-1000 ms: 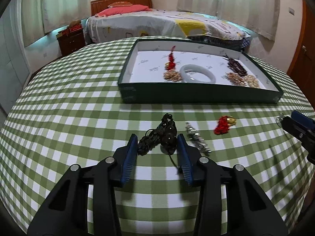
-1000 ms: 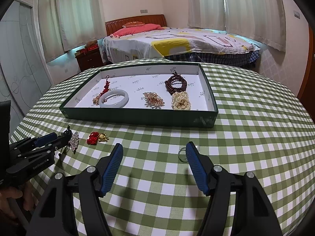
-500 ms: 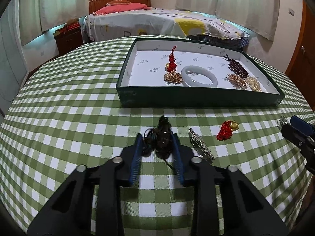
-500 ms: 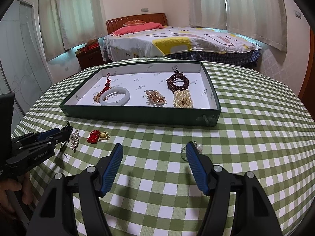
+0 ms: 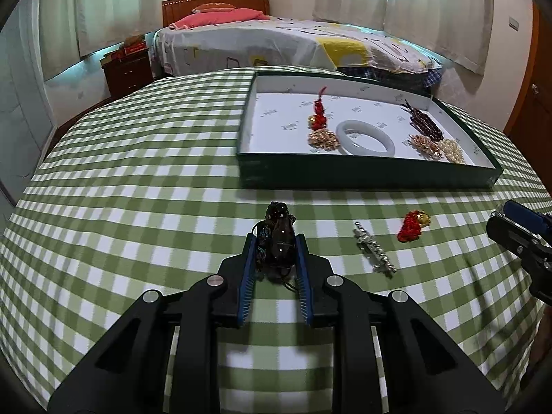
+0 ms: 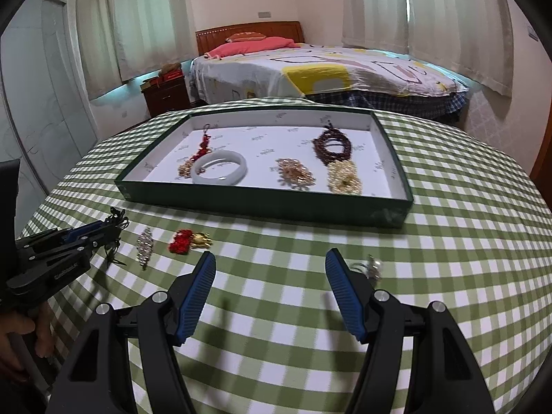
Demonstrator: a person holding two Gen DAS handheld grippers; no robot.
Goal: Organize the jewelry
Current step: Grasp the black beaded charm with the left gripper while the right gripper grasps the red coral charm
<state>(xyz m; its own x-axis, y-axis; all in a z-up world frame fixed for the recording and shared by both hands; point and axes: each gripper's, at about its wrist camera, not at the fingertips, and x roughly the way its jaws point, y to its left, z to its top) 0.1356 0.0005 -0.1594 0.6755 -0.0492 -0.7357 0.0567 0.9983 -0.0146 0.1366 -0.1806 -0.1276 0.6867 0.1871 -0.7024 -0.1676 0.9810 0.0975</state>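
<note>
My left gripper (image 5: 276, 241) is shut on a dark beaded bracelet (image 5: 279, 238) and holds it just above the green checked cloth; it also shows in the right wrist view (image 6: 114, 227). A silver brooch (image 5: 374, 252) and a red and gold charm (image 5: 412, 226) lie on the cloth to its right. The green tray (image 5: 362, 172) behind them holds a jade bangle (image 5: 365, 137) and several other pieces. My right gripper (image 6: 270, 258) is open and empty above the cloth. A small ring (image 6: 371, 267) lies just right of its right finger.
The round table's edge curves close on all sides. A bed (image 6: 310, 65) and a wooden nightstand (image 6: 165, 93) stand behind the table. A wooden door (image 5: 531, 103) is at the far right. The person's hand (image 6: 17, 338) holds the left gripper's handle.
My left gripper has closed on the dark bracelet and lifted it slightly. My right gripper has shifted a little left, so the ring now lies outside its right finger.
</note>
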